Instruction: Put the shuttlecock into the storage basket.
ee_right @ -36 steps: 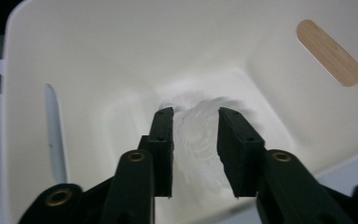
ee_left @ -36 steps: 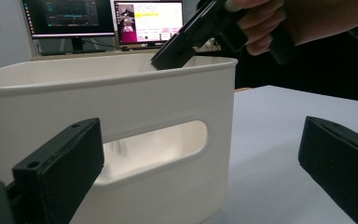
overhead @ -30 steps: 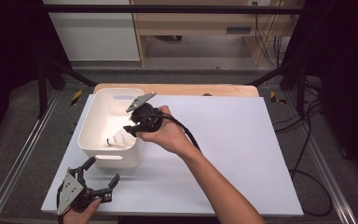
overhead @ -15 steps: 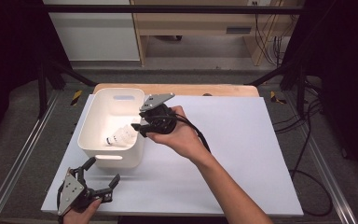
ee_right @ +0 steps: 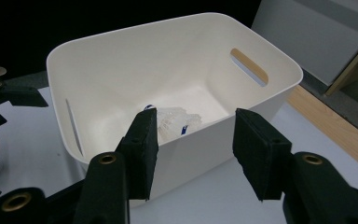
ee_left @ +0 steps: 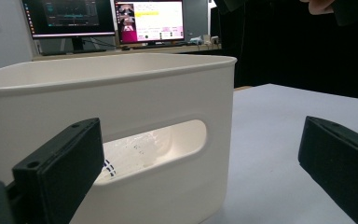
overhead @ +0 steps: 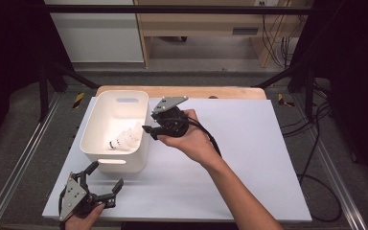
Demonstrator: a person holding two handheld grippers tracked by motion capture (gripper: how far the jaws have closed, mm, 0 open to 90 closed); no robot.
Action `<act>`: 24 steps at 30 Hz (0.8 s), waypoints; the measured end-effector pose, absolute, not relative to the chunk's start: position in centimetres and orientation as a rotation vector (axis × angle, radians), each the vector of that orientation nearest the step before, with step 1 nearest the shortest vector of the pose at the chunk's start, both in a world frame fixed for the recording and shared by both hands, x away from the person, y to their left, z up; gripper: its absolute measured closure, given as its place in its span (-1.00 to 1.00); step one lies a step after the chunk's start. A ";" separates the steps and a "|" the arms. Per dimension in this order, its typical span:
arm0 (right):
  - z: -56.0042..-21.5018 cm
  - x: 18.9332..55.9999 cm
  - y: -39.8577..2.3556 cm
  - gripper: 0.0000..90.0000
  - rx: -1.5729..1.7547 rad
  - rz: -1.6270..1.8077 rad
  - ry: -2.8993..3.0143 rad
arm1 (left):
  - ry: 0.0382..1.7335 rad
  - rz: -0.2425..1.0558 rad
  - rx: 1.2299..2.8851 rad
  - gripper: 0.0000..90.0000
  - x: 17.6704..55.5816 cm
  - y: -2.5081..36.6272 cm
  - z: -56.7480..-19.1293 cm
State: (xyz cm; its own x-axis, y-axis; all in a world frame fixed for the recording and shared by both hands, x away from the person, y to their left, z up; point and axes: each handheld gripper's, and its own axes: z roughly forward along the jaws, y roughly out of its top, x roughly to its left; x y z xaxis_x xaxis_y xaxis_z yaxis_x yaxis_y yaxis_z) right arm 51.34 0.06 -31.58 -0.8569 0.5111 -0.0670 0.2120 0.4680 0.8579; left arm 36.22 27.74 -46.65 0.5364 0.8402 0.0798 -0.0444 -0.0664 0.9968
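We see the shuttlecock [overhead: 126, 139] lying on its side inside the white bin [overhead: 92, 145], long axis slanted, feathers towards the right gripper [overhead: 149, 132], whose empty jaws have just been opening beside the rim. Left gripper [overhead: 106, 184] rests wide apart, empty.

Table [overhead: 249, 158]: wooden top, its bare far edge showing as a tan strip; the rest covered by a white sheet [overhead: 268, 139] reaching the near edge. Directly on the sheet, far left part: one white plastic bin [overhead: 98, 152], rectangular, rounded corners, slot handles in the short walls. The left gripper [overhead: 106, 184] rests at the near left corner.
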 end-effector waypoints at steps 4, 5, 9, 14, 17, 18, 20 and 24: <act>-31.7 51.4 -0.3 0.06 0.634 1.334 2.399 | 0.726 0.843 1.464 -0.99 36.2 27.7 -46.7; -31.7 51.5 -0.4 0.05 0.636 1.331 2.396 | 0.725 0.843 1.464 -0.99 36.2 27.7 -46.7; -31.7 51.5 -0.7 0.02 0.646 1.332 2.392 | 0.727 0.842 1.460 -0.99 36.2 27.7 -46.7; -31.6 51.6 -1.0 -0.04 0.659 1.329 2.383 | 0.724 0.844 1.465 -0.99 36.2 27.7 -46.7; -31.6 51.7 -1.1 -0.06 0.664 1.323 2.379 | 0.724 0.843 1.464 -0.99 36.2 27.7 -46.7; -31.6 51.8 -1.2 -0.07 0.668 1.324 2.378 | 0.725 0.843 1.464 -0.99 36.2 27.7 -46.7; -31.7 51.9 -1.3 -0.08 0.674 1.321 2.376 | 0.724 0.843 1.464 -0.99 36.2 27.7 -46.7; -31.7 52.0 -1.4 -0.12 0.681 1.317 2.377 | 0.723 0.844 1.466 -0.99 36.2 27.7 -46.7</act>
State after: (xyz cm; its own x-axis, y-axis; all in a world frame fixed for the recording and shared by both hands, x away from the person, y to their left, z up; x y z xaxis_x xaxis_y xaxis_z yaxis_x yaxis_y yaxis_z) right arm 51.96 -1.39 -31.73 -0.8278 0.5577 -0.0607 0.2441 0.4555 0.8561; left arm 36.22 27.71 -46.65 0.5380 0.8388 0.0834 -0.0459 -0.0697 0.9965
